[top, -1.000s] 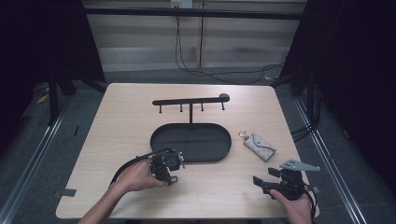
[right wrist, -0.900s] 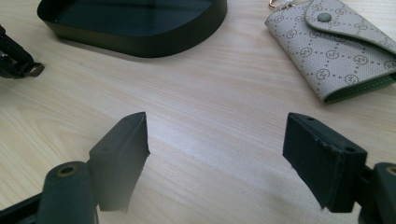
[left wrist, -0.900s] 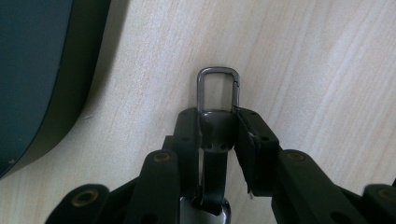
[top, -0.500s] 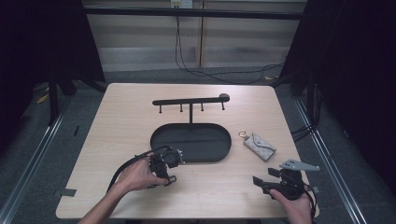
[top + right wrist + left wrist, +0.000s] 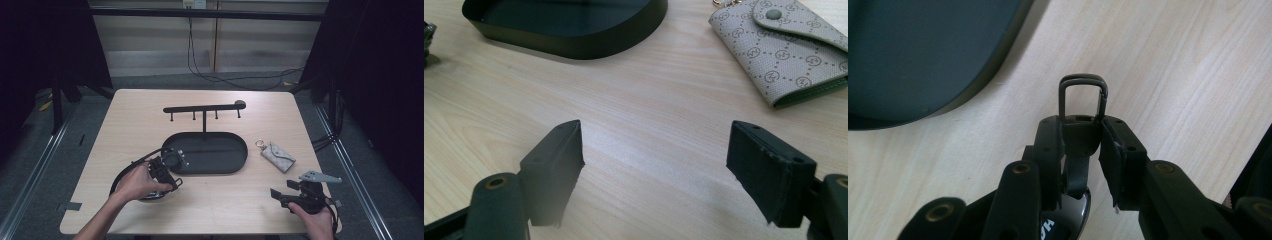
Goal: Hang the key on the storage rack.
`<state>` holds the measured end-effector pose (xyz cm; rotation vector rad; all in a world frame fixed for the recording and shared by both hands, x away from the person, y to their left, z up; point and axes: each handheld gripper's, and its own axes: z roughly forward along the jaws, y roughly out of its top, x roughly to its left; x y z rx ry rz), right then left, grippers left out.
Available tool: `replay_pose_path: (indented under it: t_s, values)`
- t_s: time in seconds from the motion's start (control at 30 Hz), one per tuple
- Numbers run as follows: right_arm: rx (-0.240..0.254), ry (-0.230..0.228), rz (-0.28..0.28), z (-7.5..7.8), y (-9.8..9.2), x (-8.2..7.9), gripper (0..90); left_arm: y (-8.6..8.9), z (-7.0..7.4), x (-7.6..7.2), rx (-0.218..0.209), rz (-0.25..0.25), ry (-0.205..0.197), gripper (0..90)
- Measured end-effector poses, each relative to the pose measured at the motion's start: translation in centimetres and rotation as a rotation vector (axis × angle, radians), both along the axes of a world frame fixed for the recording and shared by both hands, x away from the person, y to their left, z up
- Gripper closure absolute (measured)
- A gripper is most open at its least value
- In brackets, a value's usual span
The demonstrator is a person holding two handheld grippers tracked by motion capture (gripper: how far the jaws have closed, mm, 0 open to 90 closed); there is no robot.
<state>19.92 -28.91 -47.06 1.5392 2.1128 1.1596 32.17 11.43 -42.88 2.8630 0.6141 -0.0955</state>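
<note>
Left gripper (image 5: 1082, 145) jaws grasp a key fob (image 5: 1082, 112) beside the tray rim (image 5: 993, 70); right gripper (image 5: 656, 165) released over bare tabletop (image 5: 659, 100).

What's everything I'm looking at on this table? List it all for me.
Table: one, light wood, centre of the room.
Tray: one, black oval, mid-table.
Hook rack: one, black, standing at the tray's far edge.
Key pouch: one, grey patterned, right of the tray.
Key fob: one, dark with a metal loop, pinched in the left tool.
Left tool: black, shut on the fob, near the tray's left end.
Right tool: black, jaws apart, over bare wood.
</note>
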Motion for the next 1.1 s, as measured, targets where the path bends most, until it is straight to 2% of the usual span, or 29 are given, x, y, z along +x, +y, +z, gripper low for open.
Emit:
replay_pose_path:
  t_s: [0.1, 0.27, 0.37, 0.5, 0.67, 0.73, 0.8, 0.83, 0.97, 1.1]
  values:
    - [0.001, 0.0, -0.001, 0.0, 0.0, 0.0, 22.6, 0.4, 0.7, 0.3, -0.01, 0.024, 0.001, 70.6]
    - [-0.002, 0.0, 0.001, 0.0, 0.0, 0.0, 22.6, 1.0, 1.8, 0.3, -0.016, 0.055, -0.02, 70.6]
    - [-0.003, 0.0, 0.001, 0.0, 0.0, 0.0, 22.6, 1.4, 2.5, 0.5, -0.029, 0.065, -0.056, 70.6]
    - [-0.002, 0.006, -0.001, 0.0, 0.0, 0.0, 22.6, 1.9, 3.1, 0.5, -0.032, 0.089, -0.072, 70.6]
    - [-0.001, 0.007, 0.001, -0.1, 0.0, 0.0, 22.6, 2.7, 4.2, 0.7, -0.046, 0.108, -0.065, 70.6]
    - [-0.002, 0.009, 0.001, 0.0, 0.0, 0.0, 22.6, 3.0, 4.7, 0.7, -0.056, 0.117, -0.078, 70.6]
    - [-0.002, 0.008, 0.001, 0.0, 0.0, 0.0, 22.6, 3.3, 5.1, 0.6, -0.051, 0.121, -0.087, 70.6]
    - [-0.002, 0.008, 0.001, 0.0, 0.0, 0.0, 22.6, 3.4, 5.2, 0.7, -0.046, 0.117, -0.076, 70.6]
    - [-0.003, 0.007, -0.002, 0.0, 0.0, 0.0, 22.4, 3.7, 6.0, 0.8, -0.033, 0.121, -0.095, 70.7]
    - [-0.003, 0.005, -0.001, -0.1, 0.0, 0.1, 22.2, 4.2, 6.4, 1.0, -0.056, 0.136, -0.092, 70.8]
